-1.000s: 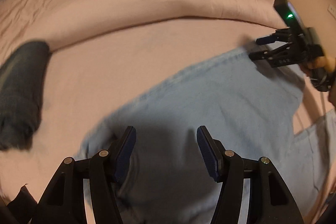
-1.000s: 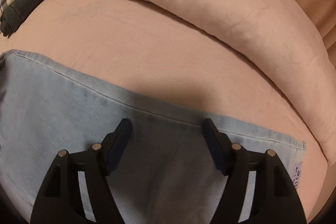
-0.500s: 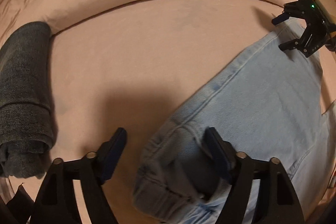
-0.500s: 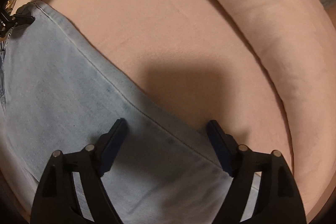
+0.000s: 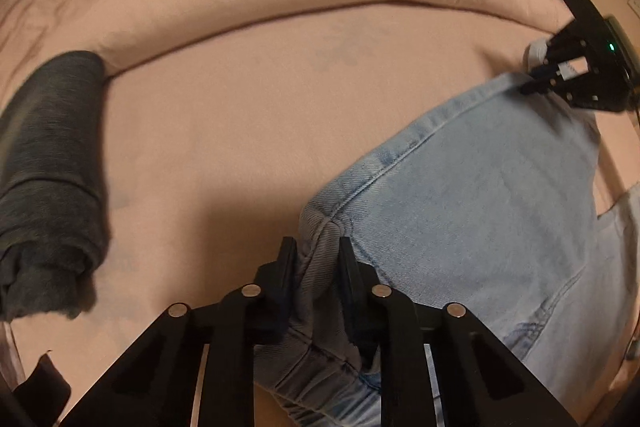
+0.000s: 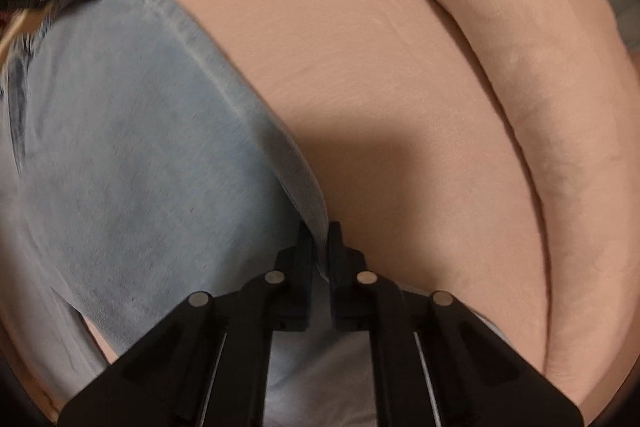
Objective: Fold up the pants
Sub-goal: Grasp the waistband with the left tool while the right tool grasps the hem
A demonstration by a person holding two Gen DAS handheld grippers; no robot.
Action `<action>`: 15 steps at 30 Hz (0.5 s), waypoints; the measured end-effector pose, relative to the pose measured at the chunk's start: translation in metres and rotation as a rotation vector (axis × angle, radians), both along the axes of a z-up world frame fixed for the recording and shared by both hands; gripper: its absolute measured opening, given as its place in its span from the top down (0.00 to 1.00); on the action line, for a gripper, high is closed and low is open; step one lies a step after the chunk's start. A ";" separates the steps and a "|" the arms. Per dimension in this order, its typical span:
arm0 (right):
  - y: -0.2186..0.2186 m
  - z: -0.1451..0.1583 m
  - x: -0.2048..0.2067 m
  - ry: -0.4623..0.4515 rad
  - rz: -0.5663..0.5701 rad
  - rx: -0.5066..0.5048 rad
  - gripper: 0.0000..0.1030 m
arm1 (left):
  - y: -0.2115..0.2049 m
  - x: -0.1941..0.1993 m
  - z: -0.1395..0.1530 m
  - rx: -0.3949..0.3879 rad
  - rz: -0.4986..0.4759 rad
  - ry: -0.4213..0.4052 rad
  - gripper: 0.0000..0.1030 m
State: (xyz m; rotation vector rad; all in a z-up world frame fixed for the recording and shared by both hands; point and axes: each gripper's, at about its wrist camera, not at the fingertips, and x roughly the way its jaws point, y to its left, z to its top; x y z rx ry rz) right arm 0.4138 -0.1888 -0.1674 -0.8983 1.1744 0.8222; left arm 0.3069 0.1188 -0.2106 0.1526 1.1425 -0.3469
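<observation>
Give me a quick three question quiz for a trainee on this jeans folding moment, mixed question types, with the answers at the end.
1. True or false: the dark rolled garment lies on top of the light blue jeans.
2. Multiple choice: the left gripper has its fingers around A) a bunched corner of the jeans, B) the pink bedding, C) nothing.
3. In the right wrist view, what sits between the fingers of the right gripper?

Key
1. False: it lies apart from them on the bedding.
2. A. The fingers are closing on the bunched denim.
3. A thin edge of the jeans, with the fingers closing on it.
</observation>
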 end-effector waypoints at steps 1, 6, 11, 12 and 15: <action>-0.002 0.005 -0.004 -0.026 -0.004 0.004 0.95 | -0.003 -0.006 0.005 0.008 0.007 -0.018 0.84; -0.019 0.052 -0.022 -0.205 -0.054 0.058 0.95 | -0.016 -0.038 0.052 0.015 0.040 -0.163 0.84; -0.051 0.115 -0.064 -0.363 -0.106 0.143 0.95 | -0.013 -0.106 0.121 -0.016 0.019 -0.348 0.84; -0.057 0.123 -0.080 -0.401 -0.120 0.160 0.95 | -0.017 -0.120 0.131 -0.002 0.011 -0.384 0.84; -0.065 0.133 -0.138 -0.507 -0.109 0.177 0.95 | -0.022 -0.166 0.149 0.022 -0.032 -0.448 0.84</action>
